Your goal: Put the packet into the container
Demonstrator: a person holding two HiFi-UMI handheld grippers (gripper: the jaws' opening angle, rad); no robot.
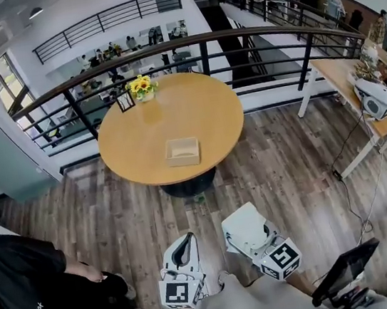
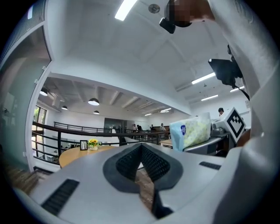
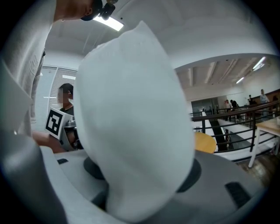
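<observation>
A round wooden table (image 1: 170, 121) carries the open wooden container (image 1: 182, 152), well apart from both grippers. The pale packet (image 3: 131, 122) stands clamped in the right gripper (image 1: 248, 232), its length rising out of the jaws. The left gripper (image 2: 142, 153) has its pads together, holding nothing. The packet bears a small round blue mark (image 2: 182, 129), too small to read.

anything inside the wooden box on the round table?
Square light-wood container on the round wooden table looks empty in the head view. Its near wall hides a strip of its floor.
</observation>
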